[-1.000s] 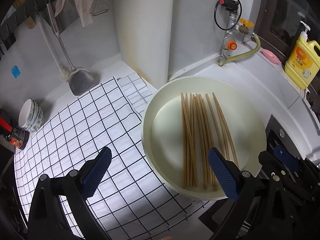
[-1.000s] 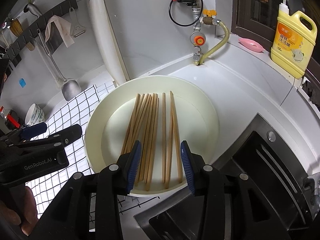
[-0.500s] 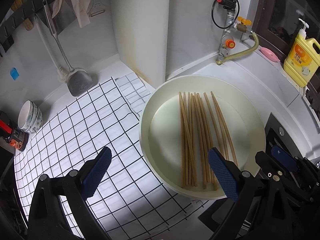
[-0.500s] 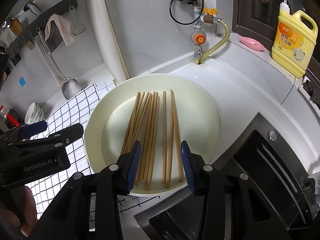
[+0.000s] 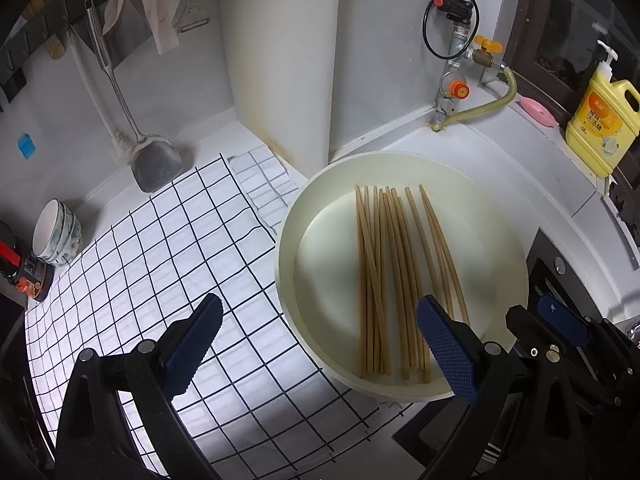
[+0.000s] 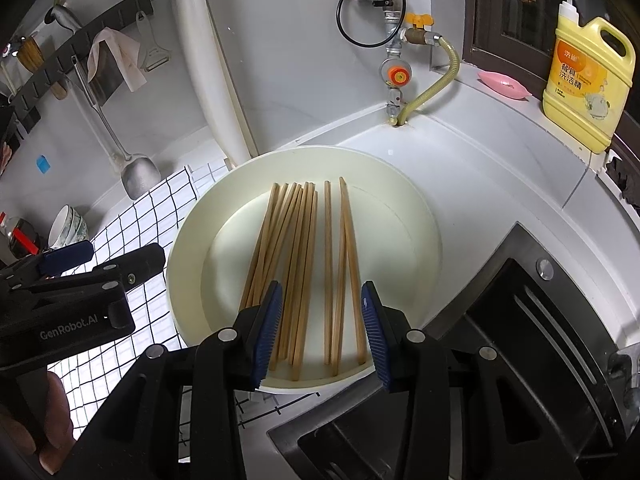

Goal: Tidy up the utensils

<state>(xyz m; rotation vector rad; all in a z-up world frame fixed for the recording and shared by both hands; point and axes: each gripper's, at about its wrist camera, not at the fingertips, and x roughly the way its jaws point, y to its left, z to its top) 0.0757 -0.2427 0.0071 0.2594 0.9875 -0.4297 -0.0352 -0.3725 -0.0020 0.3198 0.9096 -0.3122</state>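
Several wooden chopsticks (image 5: 394, 276) lie side by side in a round cream basin (image 5: 508, 232) on the counter; they also show in the right wrist view (image 6: 304, 264), in the basin (image 6: 420, 216). My left gripper (image 5: 316, 340) is wide open and empty, above the basin's near left rim and the checked cloth. My right gripper (image 6: 322, 328) is open and empty, hovering over the near ends of the chopsticks. The left gripper shows at the left of the right wrist view (image 6: 100, 264).
A black-and-white checked cloth (image 5: 160, 264) covers the counter left of the basin. Stacked bowls (image 5: 56, 232) and a metal spatula (image 5: 154, 160) stand at the back left. A yellow detergent bottle (image 6: 588, 80) and a gas valve (image 6: 396, 76) are behind. A black stove (image 6: 520, 340) lies right.
Both grippers have drifted slightly; the basin and chopsticks sit a little lower and closer in the views. Both pairs of jaws keep the same opening.
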